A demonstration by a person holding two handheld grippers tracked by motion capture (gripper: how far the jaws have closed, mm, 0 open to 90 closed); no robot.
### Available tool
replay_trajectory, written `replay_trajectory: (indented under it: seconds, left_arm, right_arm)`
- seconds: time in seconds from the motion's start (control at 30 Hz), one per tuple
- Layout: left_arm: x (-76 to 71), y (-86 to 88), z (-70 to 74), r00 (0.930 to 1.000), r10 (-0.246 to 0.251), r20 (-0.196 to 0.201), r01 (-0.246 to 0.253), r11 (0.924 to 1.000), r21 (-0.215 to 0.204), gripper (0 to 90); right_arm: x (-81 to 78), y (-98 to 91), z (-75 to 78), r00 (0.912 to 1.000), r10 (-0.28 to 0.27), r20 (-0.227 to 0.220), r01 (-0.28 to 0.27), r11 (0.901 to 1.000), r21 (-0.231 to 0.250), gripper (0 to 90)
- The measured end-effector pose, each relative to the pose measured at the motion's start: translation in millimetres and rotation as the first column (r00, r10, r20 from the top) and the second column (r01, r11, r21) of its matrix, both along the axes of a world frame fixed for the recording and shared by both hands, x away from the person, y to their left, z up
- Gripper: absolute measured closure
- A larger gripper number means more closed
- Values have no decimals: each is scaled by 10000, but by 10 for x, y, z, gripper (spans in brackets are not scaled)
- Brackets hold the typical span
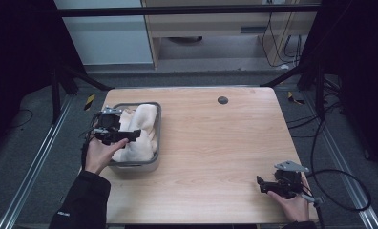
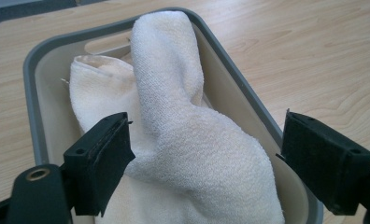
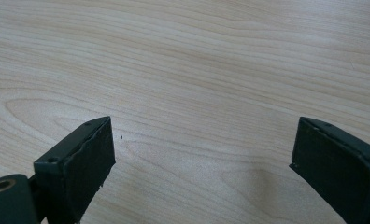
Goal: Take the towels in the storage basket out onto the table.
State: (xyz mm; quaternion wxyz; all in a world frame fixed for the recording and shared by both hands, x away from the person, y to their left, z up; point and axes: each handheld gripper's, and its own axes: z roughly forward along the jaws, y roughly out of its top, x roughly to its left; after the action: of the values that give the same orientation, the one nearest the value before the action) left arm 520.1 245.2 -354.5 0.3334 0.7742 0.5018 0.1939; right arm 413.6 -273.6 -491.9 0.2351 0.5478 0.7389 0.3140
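Note:
A cream towel (image 1: 140,131) lies bunched in a grey-rimmed tub (image 1: 157,138) at the table's left side. In the left gripper view the towel (image 2: 174,121) rises in a long fold out of the tub (image 2: 234,74). My left gripper (image 1: 129,137) hangs over the tub, open, its jaws spread to either side of the towel's near hump (image 2: 206,163) without closing on it. My right gripper (image 1: 263,183) rests low near the table's front right corner, open, with bare wood (image 3: 202,116) between its jaws.
The wooden table (image 1: 225,138) has a small dark round cap (image 1: 222,100) near its far edge. Black cables (image 1: 340,191) trail off the right side. Metal rails and dark frame posts flank the table.

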Motion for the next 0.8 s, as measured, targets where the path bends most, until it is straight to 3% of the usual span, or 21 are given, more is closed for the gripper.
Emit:
replay_trajectory:
  seconds: [0.47,0.8]
  left_arm:
    - [167,-89,-110,9968,46,-795,2,9982,598,133]
    - [276,-107,-285,9922,207,-1226,-104,9964,842,106]
  right_arm:
    - [17,-7,-17,9997,114,-207,-114,9999,21,47]
    - [31,9,-34,9985,227,-492,-227,9997,6,31]
